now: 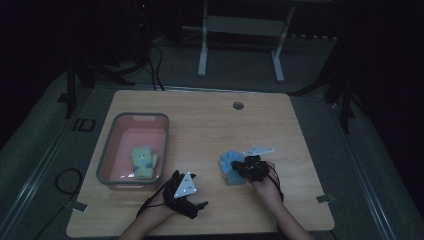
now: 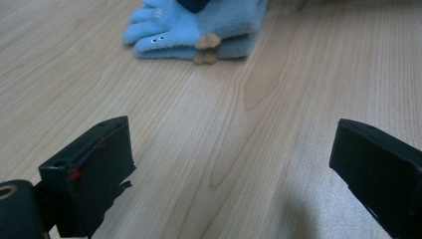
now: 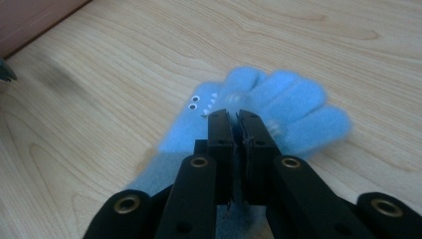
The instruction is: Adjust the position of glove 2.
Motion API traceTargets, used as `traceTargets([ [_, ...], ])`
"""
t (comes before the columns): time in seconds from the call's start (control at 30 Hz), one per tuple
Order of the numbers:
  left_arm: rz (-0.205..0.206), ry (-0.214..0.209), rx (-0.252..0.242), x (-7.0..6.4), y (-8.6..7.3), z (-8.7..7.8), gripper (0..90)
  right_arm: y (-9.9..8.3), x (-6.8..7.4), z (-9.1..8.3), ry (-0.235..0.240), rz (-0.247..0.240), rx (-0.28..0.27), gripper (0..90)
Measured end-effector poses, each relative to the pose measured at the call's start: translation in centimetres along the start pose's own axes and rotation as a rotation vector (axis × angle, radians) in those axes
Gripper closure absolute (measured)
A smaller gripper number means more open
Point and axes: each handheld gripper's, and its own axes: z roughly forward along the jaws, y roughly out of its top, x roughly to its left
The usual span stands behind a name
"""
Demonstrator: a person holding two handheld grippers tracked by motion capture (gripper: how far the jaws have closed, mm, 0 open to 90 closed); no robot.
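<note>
The right gripper [image 3: 236, 117] has its jaws pinched together on the blue glove [image 3: 259, 107], which lies on the table [image 1: 210, 125] to the right of the pink bin [image 1: 107, 150]. The left gripper [image 2: 229, 164] waits near the bin's front corner, jaws wide and empty. The pinch looks thin, only a fold of fleece, so the glove could slip free when lifted toward the bin, where a green glove [image 1: 144, 160] lies.

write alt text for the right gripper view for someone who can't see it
The right gripper, seen from just behind its two black jaws, is closed on a fuzzy blue glove with small googly eyes and white teeth markings. The glove lies on a light wooden table, and the edge of a pink bin shows in the top left corner.
</note>
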Motion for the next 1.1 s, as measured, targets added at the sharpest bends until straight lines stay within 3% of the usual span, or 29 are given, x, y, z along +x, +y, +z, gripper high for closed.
traceTargets([
  [0.37,-0.002,0.010,-0.011,-0.1,0.2,0.0,3.9,-0.5,0.0,0.7,0.000,-0.004,0.013,79.1],
  [0.5,0.003,0.019,-0.027,-0.2,0.3,0.0,3.9,-0.3,0.1,0.0,0.007,-0.012,-0.003,69.0],
  [0.57,-0.006,0.015,-0.028,-0.1,0.4,-0.1,4.0,0.0,0.1,-0.5,0.020,-0.017,-0.018,59.2],
  [0.73,-0.027,0.002,0.015,-0.2,0.6,-0.1,4.0,0.5,-0.1,-1.4,0.043,-0.047,-0.044,41.3],
  [0.83,-0.027,-0.013,0.036,-0.3,0.8,0.0,4.0,0.7,-0.7,-1.6,0.062,-0.029,-0.045,30.5],
  [0.9,-0.025,-0.014,0.035,-0.3,0.8,0.0,4.0,0.7,-0.8,-1.7,0.065,-0.024,-0.046,28.0],
  [0.93,-0.029,-0.013,0.037,-0.3,0.9,0.0,4.0,0.6,-1.2,-1.8,0.102,-0.016,-0.031,15.9],
  [1.03,-0.037,-0.020,0.039,-0.2,0.9,0.1,4.0,0.5,-1.6,-1.9,0.128,-0.001,-0.017,15.3],
  [1.1,-0.041,-0.022,0.047,-0.2,1.0,0.2,4.0,0.3,-1.8,-2.0,0.134,-0.020,-0.016,14.7],
])
